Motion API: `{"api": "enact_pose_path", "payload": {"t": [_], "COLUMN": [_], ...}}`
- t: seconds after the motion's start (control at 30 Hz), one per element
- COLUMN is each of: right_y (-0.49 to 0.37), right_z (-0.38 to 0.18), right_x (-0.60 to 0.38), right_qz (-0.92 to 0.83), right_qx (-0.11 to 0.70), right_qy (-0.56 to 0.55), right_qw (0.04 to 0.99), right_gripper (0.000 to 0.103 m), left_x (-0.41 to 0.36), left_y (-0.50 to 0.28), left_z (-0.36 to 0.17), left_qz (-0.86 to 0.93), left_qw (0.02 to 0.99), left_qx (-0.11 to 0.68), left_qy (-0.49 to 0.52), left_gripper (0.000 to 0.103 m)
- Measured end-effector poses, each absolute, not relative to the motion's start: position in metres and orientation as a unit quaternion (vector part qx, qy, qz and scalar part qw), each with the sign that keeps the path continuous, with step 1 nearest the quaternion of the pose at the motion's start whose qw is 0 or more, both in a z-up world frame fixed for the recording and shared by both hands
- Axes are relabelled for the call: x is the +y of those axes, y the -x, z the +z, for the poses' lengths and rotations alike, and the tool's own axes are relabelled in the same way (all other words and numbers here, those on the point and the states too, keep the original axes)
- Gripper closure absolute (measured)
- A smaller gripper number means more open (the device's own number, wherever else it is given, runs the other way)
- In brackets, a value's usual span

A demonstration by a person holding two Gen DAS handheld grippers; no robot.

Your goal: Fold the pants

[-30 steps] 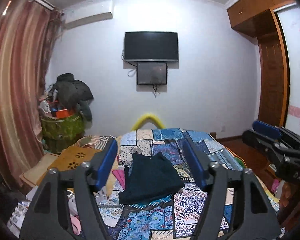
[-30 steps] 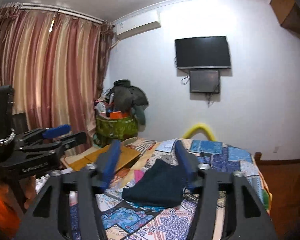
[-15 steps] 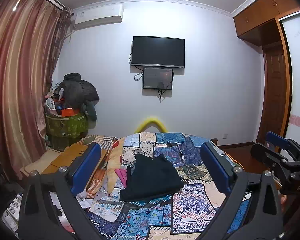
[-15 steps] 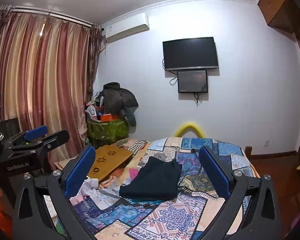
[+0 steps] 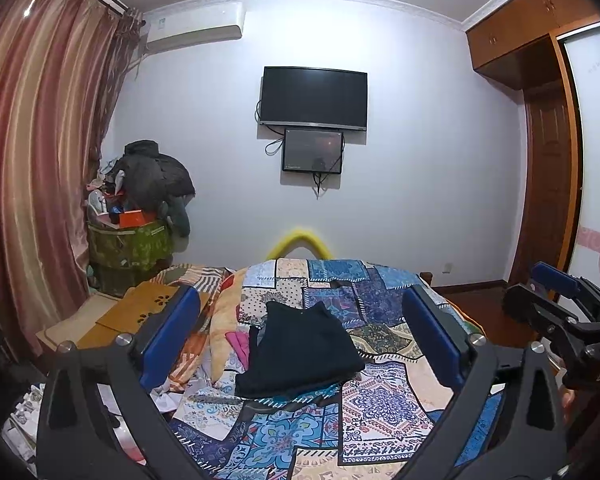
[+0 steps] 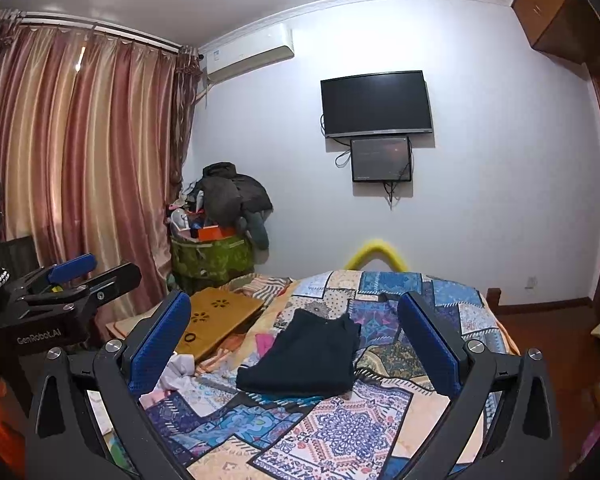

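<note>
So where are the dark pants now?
The dark pants lie folded on the patchwork bedspread, mid-bed in both views, just right of a pink cloth.

A patchwork quilt (image 5: 380,396) covers the bed at lower centre. A dark television (image 5: 314,98) hangs centre on the wall, striped curtains (image 6: 80,160) at left, an air conditioner (image 6: 248,60) above.

There's the bed (image 5: 384,404) under its patchwork quilt, folded dark pants (image 5: 300,350) lying mid-quilt, a wooden lap tray (image 6: 216,320) and pink clothes (image 5: 238,342) alongside.
</note>
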State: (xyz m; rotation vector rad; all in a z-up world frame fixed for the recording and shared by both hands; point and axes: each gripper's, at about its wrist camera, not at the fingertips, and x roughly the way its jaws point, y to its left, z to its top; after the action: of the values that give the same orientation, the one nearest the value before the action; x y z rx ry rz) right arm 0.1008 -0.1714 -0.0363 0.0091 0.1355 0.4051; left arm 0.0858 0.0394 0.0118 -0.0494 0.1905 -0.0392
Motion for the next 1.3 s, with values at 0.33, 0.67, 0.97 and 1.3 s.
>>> {"api": "enact_pose_path", "payload": {"t": [0.33,0.67,0.97,1.3], "right_y": [-0.0983,-0.0971,-0.0961,-0.0953], "right_z": [-0.0334,-0.0335,-0.0335,-0.0320], "right_x": [-0.1746,-0.1781,-0.1788,-0.1791], "right_qz": [0.198,0.194,0.192,0.190], "right_qx": [0.069,0.072,0.074,0.076], "right_qy": [-0.009,-0.012,-0.016,-0.018], "right_qw": [0.978,0.978,0.978,0.979], "right_gripper": [0.000,0.000,0.000,0.000], "left_x": [0.0369,0.0378,0.0362,0.0349], "left_y": [-0.0896,-0.0936,-0.0937,-0.0937], "left_z": [0.0101,0.0086,0.0084,0.0088], "left_qz": [-0.024,-0.028,-0.034,-0.043], "left_qw": [0.994,0.993,0.993,0.992], "left_qx": [0.102,0.109,0.109,0.113], "left_qy": [0.023,0.032,0.029,0.026], "left_gripper": [0.000,0.000,0.000,0.000]}}
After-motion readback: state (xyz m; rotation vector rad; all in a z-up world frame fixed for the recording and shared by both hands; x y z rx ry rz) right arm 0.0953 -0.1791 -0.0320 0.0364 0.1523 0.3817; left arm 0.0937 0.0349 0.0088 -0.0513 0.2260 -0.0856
